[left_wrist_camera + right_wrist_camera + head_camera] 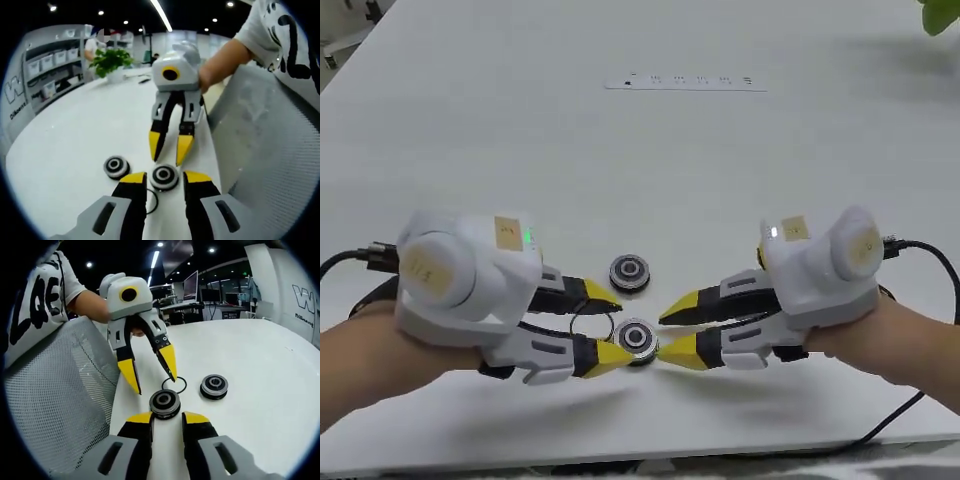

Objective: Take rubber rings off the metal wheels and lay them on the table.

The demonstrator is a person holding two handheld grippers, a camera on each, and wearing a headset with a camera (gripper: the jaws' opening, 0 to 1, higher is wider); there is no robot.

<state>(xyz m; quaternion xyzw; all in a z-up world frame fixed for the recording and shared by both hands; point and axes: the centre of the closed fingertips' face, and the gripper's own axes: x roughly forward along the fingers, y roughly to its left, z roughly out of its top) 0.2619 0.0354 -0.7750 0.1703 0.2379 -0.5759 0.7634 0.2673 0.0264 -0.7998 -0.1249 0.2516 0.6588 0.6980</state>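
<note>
The near wheel (635,337) sits on the tabletop (720,180) between my grippers. A freed rubber ring (185,384) lies just beside it, inside the left gripper's (608,325) spread jaws. The right gripper (670,333) gapes empty too. Next, I reckon, comes the far wheel (629,272): one gripper steadies it, the other peels.

The left gripper (613,328) and right gripper (665,335) share rounded white housings with pale yellow stickers, black-and-grey jaws tipped yellow, and trailing black cables (910,243) (a green light (528,238) glows on the left one), and the person wears a short-sleeved white T-shirt (35,295) with black lettering.
</note>
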